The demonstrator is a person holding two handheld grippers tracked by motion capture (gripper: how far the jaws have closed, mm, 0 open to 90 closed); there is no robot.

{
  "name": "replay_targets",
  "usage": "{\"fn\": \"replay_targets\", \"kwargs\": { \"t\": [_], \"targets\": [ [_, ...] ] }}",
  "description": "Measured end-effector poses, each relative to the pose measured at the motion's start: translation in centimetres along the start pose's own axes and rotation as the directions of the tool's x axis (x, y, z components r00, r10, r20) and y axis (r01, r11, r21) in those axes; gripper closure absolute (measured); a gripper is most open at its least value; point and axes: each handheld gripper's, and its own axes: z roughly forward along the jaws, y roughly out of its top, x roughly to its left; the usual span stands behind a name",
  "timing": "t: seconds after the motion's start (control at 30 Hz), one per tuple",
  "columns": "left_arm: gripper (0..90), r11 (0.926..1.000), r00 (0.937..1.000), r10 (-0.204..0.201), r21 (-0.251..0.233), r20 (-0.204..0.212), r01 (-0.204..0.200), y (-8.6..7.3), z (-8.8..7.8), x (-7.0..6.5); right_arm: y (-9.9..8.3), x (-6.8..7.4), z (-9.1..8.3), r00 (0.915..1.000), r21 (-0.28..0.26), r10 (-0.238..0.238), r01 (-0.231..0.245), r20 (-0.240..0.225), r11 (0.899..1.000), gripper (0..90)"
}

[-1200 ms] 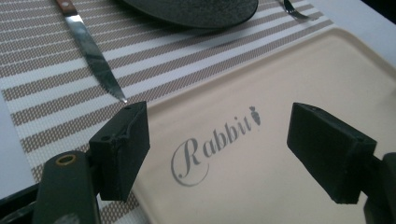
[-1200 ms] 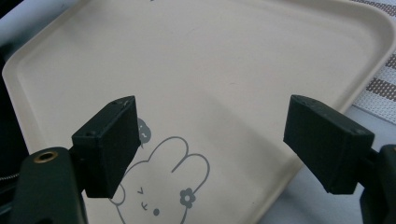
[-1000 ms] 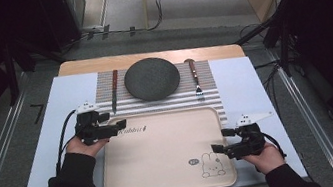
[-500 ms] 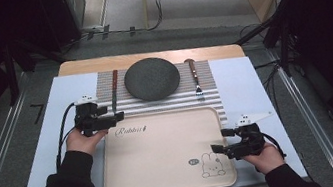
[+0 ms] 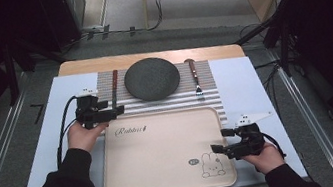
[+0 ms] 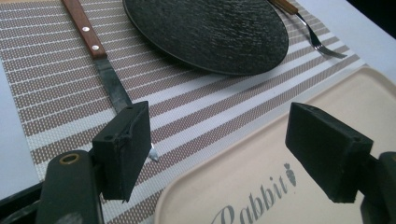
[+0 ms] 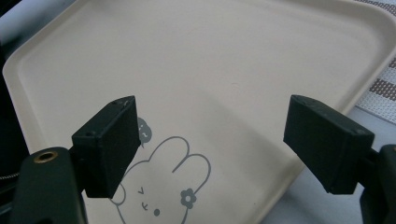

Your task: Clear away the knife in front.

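A cream tray with a rabbit drawing lies at the near middle of the table. Behind it, on a striped placemat, stand a dark round plate, a wooden-handled knife to its left and a fork to its right. My left gripper is open at the tray's far left corner, over the knife's blade tip. My right gripper is open over the tray's near right corner, beside the rabbit. Both hold nothing.
The placemat and tray rest on a pale blue sheet over a wooden table. Metal rails run along both sides. Cables lie on the floor beyond the table.
My left gripper has moved forward and a little right, from the tray's left edge toward the knife tip. The right gripper has stayed in place.
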Motion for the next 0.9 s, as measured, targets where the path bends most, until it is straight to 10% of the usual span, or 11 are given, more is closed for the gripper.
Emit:
{"fn": "replay_targets", "kwargs": {
  "t": [0.9],
  "targets": [
    [23.1,0.9998,0.9996,0.019,0.010,-0.019,-0.019,3.0,1.8,1.4,0.1,-0.2,0.0,0.9999,-0.011,0.009,-0.009,0.006,1.000,16.6]
  ]
}}
